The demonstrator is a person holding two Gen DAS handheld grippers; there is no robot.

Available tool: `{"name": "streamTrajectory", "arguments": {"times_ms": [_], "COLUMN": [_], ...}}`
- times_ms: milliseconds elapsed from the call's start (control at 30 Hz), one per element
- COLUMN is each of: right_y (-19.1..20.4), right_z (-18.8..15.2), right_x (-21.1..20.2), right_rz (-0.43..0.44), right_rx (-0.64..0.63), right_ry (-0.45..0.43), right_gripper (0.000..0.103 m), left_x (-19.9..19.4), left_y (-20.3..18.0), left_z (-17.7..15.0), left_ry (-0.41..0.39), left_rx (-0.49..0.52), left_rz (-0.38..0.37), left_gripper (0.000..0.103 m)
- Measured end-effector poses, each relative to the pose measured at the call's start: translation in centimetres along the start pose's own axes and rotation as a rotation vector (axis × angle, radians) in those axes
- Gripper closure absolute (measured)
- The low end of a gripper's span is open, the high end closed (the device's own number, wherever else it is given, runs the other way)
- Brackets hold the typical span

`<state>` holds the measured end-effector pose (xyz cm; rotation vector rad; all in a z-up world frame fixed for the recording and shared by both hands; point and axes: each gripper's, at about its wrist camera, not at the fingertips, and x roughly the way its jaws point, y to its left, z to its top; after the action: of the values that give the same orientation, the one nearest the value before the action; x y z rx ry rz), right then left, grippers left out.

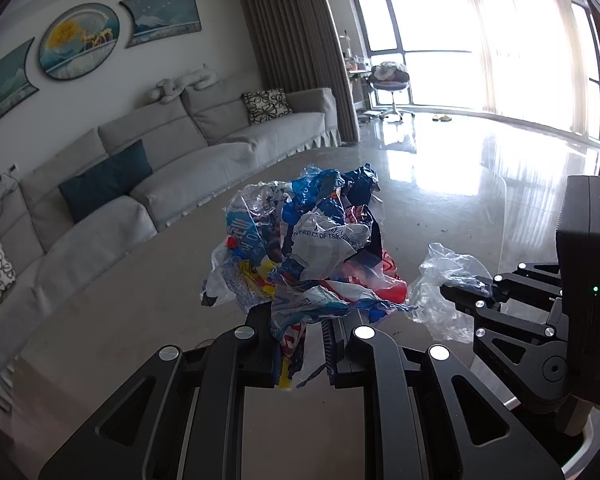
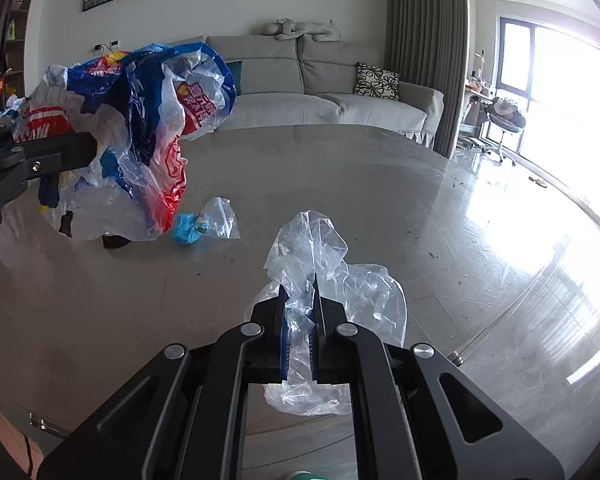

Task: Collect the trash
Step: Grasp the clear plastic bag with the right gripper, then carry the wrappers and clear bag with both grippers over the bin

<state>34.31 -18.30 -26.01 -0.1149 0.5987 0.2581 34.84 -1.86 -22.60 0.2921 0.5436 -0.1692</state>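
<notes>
My left gripper is shut on a crumpled bundle of printed plastic bags, blue, red, white and yellow, held up above the floor. From the right wrist view the same bundle hangs at the upper left off the left gripper's fingers. My right gripper is shut on a clear plastic bag, pinched between its blue-lined pads. The left wrist view shows that clear bag at the right, with the right gripper clamped on it. A small blue scrap with a clear wrapper lies on the floor further off.
A long grey sofa with cushions runs along the wall to the left. Brown curtains hang beside bright windows. A swivel chair stands near the windows. The glossy grey floor spreads ahead, with small dark specks.
</notes>
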Motion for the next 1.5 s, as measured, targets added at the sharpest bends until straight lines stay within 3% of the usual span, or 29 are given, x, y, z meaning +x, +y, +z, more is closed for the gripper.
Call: {"name": "streamTrajectory", "arguments": {"times_ms": [267, 433, 633, 867, 1100, 1500], "right_y": [0.3, -0.1, -1.5, -3.2, -4.7, -5.9], "right_z": [-1.4, -3.0, -6.3, -9.7, -12.6, -14.9], "right_x": [-11.7, -17.2, -21.7, -24.2, -26.0, -23.6], "right_rz": [0.003, -0.043, -0.112, -0.172, -0.217, -0.198], "right_rx": [0.011, 0.028, 0.079, 0.125, 0.178, 0.219], "right_ry": [-0.117, -0.131, -0.122, -0.103, -0.105, -0.077], "right_gripper": [0.095, 0.095, 0.095, 0.095, 0.095, 0.095], "left_x": [-5.0, -7.9, -9.8, -11.6, -11.5, -8.7], "left_y": [-2.0, -4.9, -9.2, -14.1, -17.8, -21.3], "left_z": [-1.5, -3.0, -5.5, -8.5, -10.7, -12.5], "left_ry": [-0.019, -0.024, 0.027, 0.071, 0.124, 0.178], "left_rx": [0.006, 0.018, 0.029, 0.057, 0.117, 0.188], "left_rz": [-0.067, -0.126, -0.219, -0.305, -0.327, -0.361], "left_gripper": [0.086, 0.086, 0.086, 0.086, 0.086, 0.086]}}
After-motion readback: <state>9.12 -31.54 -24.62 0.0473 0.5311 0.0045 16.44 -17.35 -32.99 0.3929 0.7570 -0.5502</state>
